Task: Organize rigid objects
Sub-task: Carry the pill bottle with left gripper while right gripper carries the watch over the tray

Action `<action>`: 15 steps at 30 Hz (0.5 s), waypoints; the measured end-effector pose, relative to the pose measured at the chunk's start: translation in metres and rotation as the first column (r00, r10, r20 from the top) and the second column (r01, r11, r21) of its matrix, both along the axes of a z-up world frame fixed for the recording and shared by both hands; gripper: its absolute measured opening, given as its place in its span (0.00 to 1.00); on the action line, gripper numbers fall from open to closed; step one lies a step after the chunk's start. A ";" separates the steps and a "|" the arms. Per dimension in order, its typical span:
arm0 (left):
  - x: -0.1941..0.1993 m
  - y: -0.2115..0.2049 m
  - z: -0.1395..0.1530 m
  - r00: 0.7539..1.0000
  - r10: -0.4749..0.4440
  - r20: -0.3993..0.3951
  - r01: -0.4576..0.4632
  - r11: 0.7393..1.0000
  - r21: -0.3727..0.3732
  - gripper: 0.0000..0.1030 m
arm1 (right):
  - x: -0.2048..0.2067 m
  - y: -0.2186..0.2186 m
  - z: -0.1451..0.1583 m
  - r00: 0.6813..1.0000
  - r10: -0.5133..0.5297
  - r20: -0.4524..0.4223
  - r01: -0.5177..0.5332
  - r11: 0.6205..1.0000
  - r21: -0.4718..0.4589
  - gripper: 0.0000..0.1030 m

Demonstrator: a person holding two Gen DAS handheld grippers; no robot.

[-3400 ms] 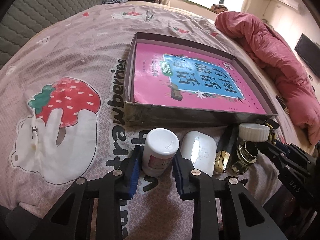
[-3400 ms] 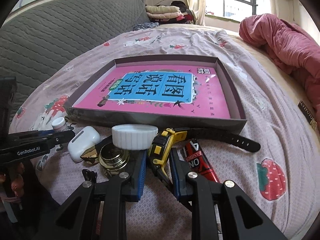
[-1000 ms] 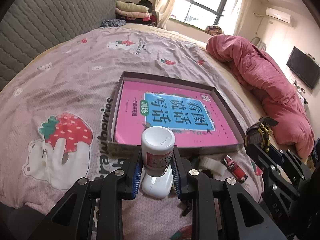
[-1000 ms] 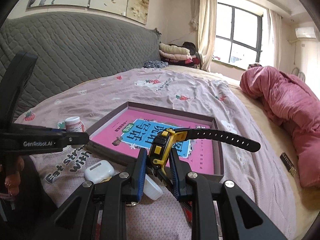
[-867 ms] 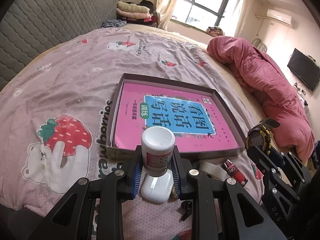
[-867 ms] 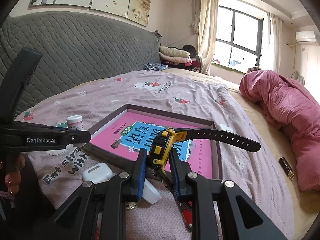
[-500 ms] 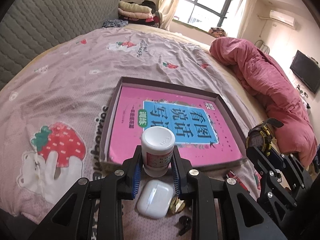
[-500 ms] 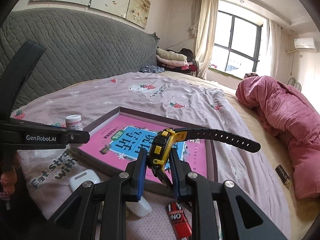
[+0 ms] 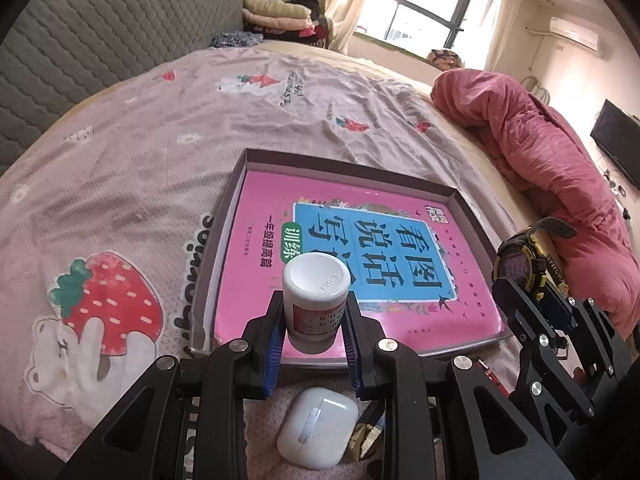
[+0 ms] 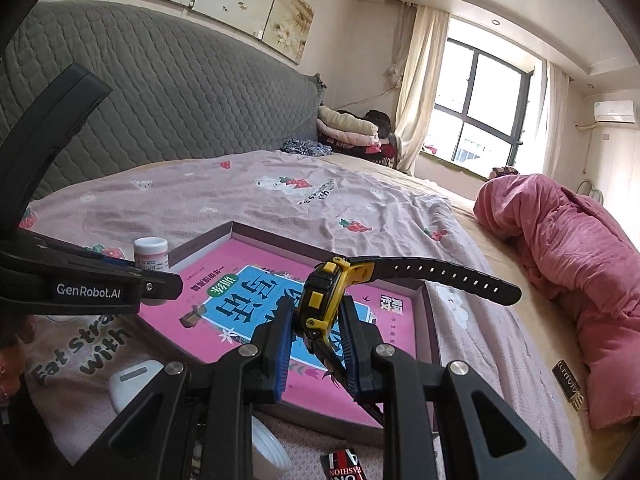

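Observation:
My left gripper (image 9: 314, 320) is shut on a small white-capped bottle (image 9: 315, 300) and holds it upright over the near edge of a shallow dark box (image 9: 344, 166) lined with a pink book (image 9: 360, 248). My right gripper (image 10: 318, 338) is shut on a black-and-yellow wristwatch (image 10: 324, 300), strap sticking out to the right, above the box's near side (image 10: 434, 332). The watch also shows at the right of the left wrist view (image 9: 520, 264), and the bottle in the right wrist view (image 10: 151, 254).
On the strawberry-print bedsheet (image 9: 120, 160) in front of the box lie a white earbud case (image 9: 318, 432), a gold-coloured piece (image 9: 366, 436), a white lid (image 10: 268, 452) and a red-black tube (image 10: 344, 466). A pink quilt (image 9: 540, 152) lies at the right; a grey headboard (image 10: 140, 120) stands behind.
Both grippers have lifted off the bed with the bottle and the watch and moved forward; they now hang over the box's near edge instead of in front of it.

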State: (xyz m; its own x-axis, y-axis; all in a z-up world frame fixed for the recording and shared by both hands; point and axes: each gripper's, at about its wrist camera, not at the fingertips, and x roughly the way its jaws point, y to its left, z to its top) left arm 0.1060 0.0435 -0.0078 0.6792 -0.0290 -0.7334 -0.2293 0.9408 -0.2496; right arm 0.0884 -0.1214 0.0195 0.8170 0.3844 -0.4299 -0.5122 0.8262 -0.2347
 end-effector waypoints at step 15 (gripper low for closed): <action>0.022 0.000 -0.016 0.999 0.009 -0.044 -0.008 1.000 0.002 0.26 | 0.023 0.000 -0.012 1.000 -0.004 -0.023 0.004 1.000 -0.029 0.22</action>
